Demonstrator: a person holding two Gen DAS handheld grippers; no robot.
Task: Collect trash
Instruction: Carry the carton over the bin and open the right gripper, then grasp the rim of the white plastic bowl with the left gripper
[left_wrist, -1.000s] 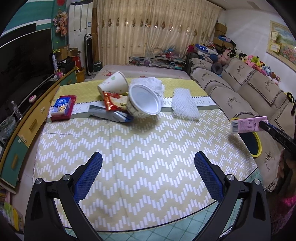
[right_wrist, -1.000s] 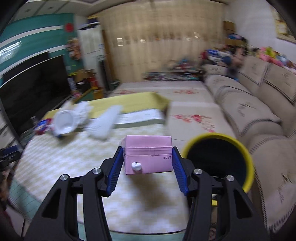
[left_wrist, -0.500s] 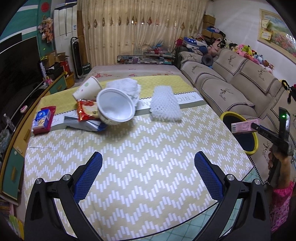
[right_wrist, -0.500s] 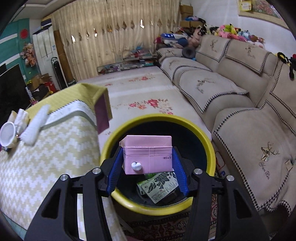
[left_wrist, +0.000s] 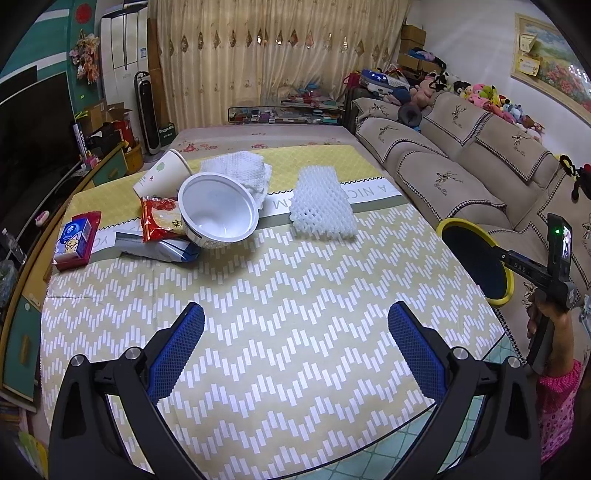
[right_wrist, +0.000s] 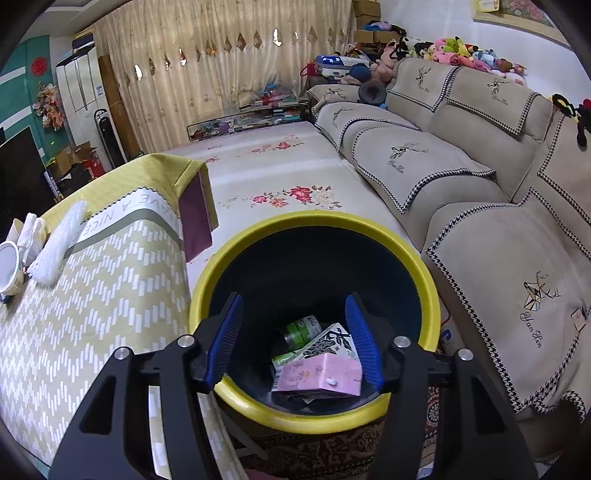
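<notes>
My right gripper (right_wrist: 293, 328) is open and empty above the yellow-rimmed bin (right_wrist: 221, 273). The pink carton (right_wrist: 319, 380) lies inside the bin on a patterned carton (right_wrist: 328, 341) and a green can (right_wrist: 301, 328). My left gripper (left_wrist: 295, 343) is open and empty over the near part of the table (left_wrist: 295, 295). At the table's far side lie a white bowl (left_wrist: 218, 212), a paper cup (left_wrist: 162, 177), a red snack bag (left_wrist: 159, 219), white foam netting (left_wrist: 321, 206), a crumpled white net (left_wrist: 240, 168) and a blue and red pack (left_wrist: 74, 236). The bin (left_wrist: 476, 258) stands right of the table.
A beige sofa (right_wrist: 480, 206) runs along the right, close behind the bin. A TV cabinet (left_wrist: 22, 280) lines the left wall. A floral rug (right_wrist: 266, 173) covers the floor beyond the table. The right gripper's handle and the hand holding it (left_wrist: 550, 291) show beside the bin.
The right gripper carried the pink carton from over the table to above the bin, opened, and the carton dropped in. The left gripper stayed open and turned a little to the right.
</notes>
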